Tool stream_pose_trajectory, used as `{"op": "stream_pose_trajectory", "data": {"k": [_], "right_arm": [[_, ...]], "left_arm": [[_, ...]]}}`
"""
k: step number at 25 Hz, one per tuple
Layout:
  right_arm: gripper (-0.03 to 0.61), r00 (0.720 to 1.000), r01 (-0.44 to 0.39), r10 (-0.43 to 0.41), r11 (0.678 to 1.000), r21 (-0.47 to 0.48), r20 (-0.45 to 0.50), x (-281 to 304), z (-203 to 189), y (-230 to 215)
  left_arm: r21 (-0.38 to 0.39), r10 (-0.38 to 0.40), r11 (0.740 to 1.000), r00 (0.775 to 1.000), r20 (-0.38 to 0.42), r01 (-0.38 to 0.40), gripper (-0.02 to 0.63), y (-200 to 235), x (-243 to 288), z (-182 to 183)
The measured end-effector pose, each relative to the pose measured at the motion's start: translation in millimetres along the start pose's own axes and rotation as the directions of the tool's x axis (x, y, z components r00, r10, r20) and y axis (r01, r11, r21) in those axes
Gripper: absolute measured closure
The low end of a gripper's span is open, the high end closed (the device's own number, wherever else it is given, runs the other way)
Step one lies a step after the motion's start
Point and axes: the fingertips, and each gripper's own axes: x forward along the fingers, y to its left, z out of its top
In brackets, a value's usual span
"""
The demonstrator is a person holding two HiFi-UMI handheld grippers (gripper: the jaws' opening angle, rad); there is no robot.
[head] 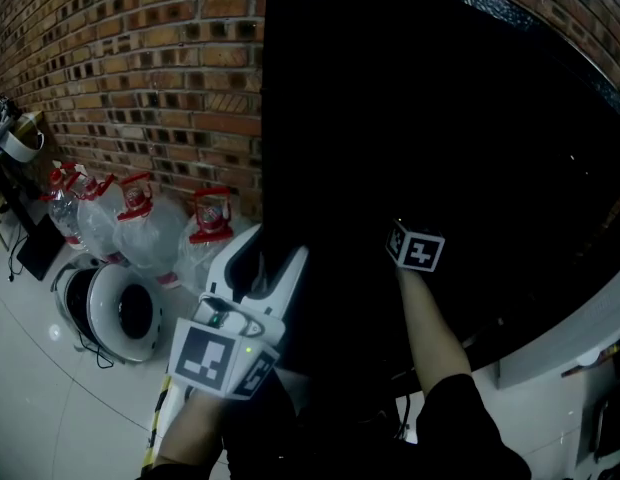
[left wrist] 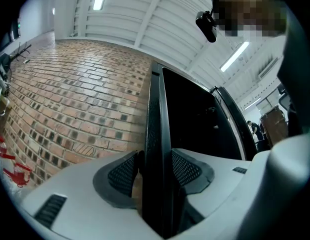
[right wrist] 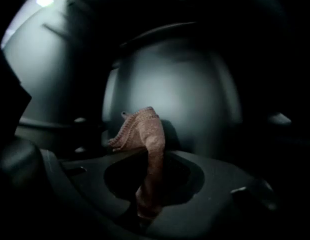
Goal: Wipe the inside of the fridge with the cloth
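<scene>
The black fridge door point(head: 290, 118) stands open, dark from above. My left gripper point(head: 262, 260) is shut on the door's thin front edge point(left wrist: 155, 114), which runs straight up between the two mesh pads point(left wrist: 124, 174). In the right gripper view a reddish-brown cloth point(right wrist: 145, 131) sticks up from my right gripper point(right wrist: 149, 186), pinched between its jaws, close to a pale curved inner wall point(right wrist: 185, 94) of the dim fridge. From the head view only that gripper's marker cube point(head: 418, 249) and the forearm show; its jaws are lost in the dark interior.
A brick wall point(head: 140, 68) rises behind the fridge. Several clear water bottles with red handles point(head: 140, 218) and a round white appliance point(head: 115, 313) stand on the pale tiled floor point(head: 50, 408) at the left. A white ledge point(head: 580, 343) lies at the right.
</scene>
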Motion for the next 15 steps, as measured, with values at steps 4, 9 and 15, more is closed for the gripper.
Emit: {"op": "stream_pose_trajectory", "data": {"k": [4,9,15], "right_arm": [[0.503,0.962,-0.234,0.216,0.967,-0.098,-0.169,20.7,-11.0,60.6],[0.503,0.83,-0.44,0.273,0.857,-0.269,-0.486,43.4,-63.0,118.9],[0.503,0.805,-0.395,0.142,0.853,-0.341,-0.576,64.3,-74.8,105.1]], "left_arm": [[-0.001,0.004,1.0,1.0,-0.004,-0.004,0.403,0.0,0.6,-0.6],[0.003,0.004,1.0,1.0,-0.017,-0.004,0.403,0.9,1.2,-1.6],[0.02,0.01,1.0,1.0,-0.001,-0.01,0.403,2.4,0.5,-0.4]]}}
